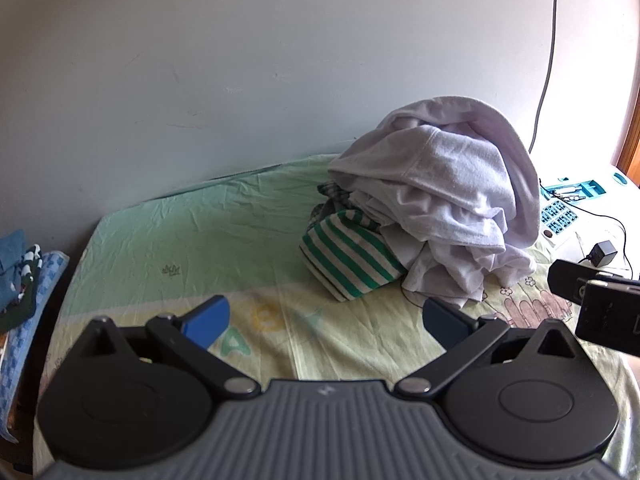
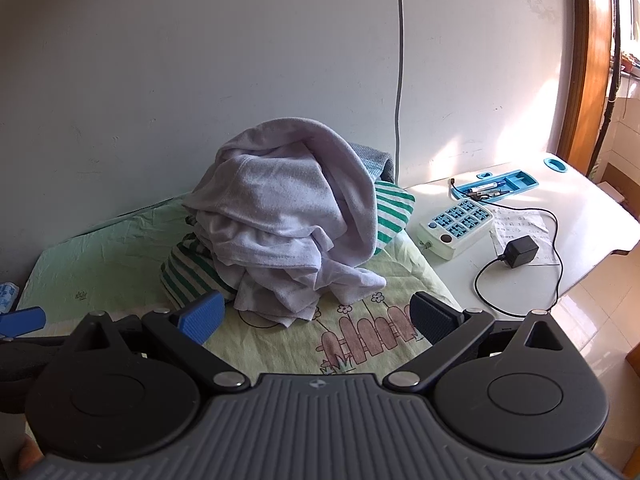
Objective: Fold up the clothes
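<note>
Crumpled white garments [image 1: 436, 200] heap over a green-striped top [image 1: 348, 260], both grippers' jaws spread, empty.

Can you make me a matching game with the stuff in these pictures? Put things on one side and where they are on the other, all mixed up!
Things:
1. white garment
2. striped garment
3. power strip
4. black adapter

Places:
A. on the white desk, beside the pen tray
B. on top of the clothes pile
C. on a sheet of paper, its cable looping over the desk
D. under the pile, poking out at the bottom

Pairs: 1-B, 2-D, 3-A, 4-C
</note>
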Demonstrator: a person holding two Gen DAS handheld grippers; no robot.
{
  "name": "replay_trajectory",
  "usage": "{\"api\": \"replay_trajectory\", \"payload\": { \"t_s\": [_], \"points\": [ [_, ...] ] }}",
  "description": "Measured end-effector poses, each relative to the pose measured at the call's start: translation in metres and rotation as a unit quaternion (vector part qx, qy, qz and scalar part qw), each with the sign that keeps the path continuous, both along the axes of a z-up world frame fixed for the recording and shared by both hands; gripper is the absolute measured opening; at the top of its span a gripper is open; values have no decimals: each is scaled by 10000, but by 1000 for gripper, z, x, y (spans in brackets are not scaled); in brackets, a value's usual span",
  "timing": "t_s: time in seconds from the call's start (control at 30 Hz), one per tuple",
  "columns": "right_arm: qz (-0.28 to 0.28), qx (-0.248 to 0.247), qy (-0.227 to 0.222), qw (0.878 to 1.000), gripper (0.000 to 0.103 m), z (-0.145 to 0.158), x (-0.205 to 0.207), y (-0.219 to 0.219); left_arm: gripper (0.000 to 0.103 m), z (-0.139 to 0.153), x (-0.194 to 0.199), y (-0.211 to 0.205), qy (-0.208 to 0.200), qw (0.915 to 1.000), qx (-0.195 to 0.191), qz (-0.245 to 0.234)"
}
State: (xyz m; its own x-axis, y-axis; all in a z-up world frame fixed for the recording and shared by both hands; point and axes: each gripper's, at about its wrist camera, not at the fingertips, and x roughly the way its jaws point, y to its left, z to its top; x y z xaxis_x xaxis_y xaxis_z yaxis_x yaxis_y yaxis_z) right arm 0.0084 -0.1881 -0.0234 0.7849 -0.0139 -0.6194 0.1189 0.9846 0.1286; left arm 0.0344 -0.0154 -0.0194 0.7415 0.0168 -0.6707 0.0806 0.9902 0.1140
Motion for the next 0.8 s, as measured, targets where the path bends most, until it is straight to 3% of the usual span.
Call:
{"api": "replay_trajectory", "payload": {
  "t_s": [0.17, 0.27, 0.43, 0.5, 0.6, 0.8],
  "points": [
    [173, -378, 159, 9990, 101, -12, 25, -4, 103, -6, 30, -4, -8, 9999, 169, -31],
    [418, -271, 155, 9986, 99, -14, 45, -11, 103, -11, 54, -12, 23, 9996, 232, -161],
    [701, -501, -463, 9952, 96, -5, 78, -22, 103, -17, 102, -25, 155, 9991, 73, -389],
    [993, -511, -611, 9919, 95, -2, 98, -28, 103, -19, 119, -31, 210, 9991, 89, -365],
    [920, -408, -685, 9926, 92, 2, 134, -40, 103, -24, 143, -40, 314, 9990, 126, -298],
    [882, -347, -420, 9946, 92, -8, 195, -44, 103, -32, 168, -57, 556, 9983, 143, 53]
  ]
}}
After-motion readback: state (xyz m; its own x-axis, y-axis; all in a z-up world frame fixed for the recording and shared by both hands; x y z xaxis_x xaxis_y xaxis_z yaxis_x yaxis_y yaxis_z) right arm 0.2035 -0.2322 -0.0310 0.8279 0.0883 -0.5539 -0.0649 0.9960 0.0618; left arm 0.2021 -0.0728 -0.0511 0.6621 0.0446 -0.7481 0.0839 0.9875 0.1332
